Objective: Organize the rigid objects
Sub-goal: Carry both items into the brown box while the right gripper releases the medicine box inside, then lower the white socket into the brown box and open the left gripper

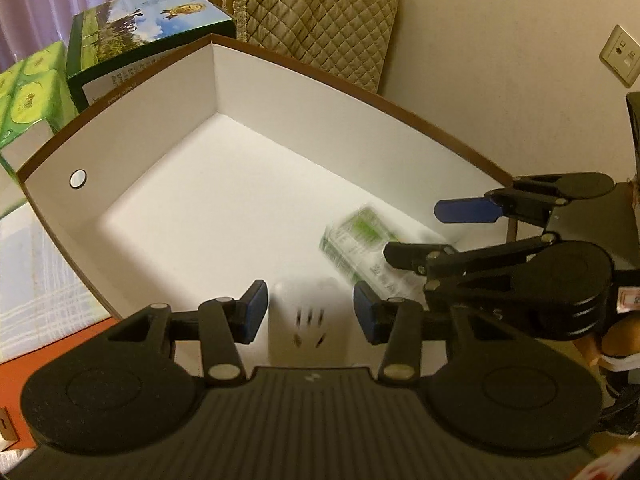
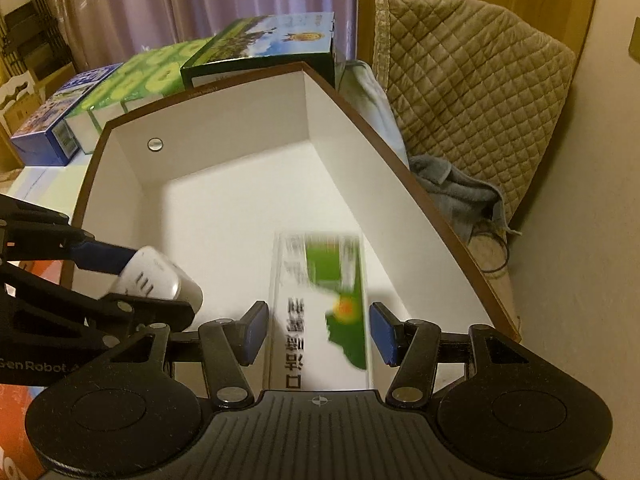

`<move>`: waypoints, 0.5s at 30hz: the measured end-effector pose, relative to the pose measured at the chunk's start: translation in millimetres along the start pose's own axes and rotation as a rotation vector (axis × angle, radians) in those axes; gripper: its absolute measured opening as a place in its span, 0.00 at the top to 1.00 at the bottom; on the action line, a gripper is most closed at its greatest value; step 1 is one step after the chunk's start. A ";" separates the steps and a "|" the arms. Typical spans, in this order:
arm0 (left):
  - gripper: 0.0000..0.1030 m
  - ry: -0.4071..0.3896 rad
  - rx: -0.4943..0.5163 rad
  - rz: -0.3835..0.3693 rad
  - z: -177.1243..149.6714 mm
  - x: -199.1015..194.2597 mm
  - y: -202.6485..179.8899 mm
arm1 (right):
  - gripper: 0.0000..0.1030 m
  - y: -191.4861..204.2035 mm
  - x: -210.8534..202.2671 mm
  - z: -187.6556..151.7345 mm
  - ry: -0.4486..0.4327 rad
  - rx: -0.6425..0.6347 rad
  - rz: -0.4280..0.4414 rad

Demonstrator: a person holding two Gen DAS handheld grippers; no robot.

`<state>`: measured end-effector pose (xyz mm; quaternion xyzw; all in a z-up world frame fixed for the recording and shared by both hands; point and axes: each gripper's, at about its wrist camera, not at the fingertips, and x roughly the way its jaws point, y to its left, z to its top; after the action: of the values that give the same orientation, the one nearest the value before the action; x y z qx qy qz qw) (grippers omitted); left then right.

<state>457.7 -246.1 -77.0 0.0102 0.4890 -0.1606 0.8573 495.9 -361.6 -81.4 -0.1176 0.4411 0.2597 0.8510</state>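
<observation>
Both grippers, left (image 1: 310,312) and right (image 2: 318,330), hover over white box (image 1: 168,128).

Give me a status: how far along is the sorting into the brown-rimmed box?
Done: nothing lies loose on the box floor yet. In hand: the left gripper holds a white plug adapter and the right gripper a green-and-white carton, both over the box. Left: release both inside.

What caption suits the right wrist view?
Right gripper holds a green-and-white carton over the open white box, while the left gripper carries a white plug adapter.
</observation>
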 end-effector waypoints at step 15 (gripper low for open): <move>0.58 -0.007 0.014 0.024 -2.7 -8.2 -0.1 | 0.41 3.9 -8.7 -6.9 0.029 -0.004 0.032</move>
<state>451.6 -243.5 -71.5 0.0216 0.4845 -0.1536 0.8609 484.8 -364.3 -78.2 -0.1161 0.4549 0.2724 0.8399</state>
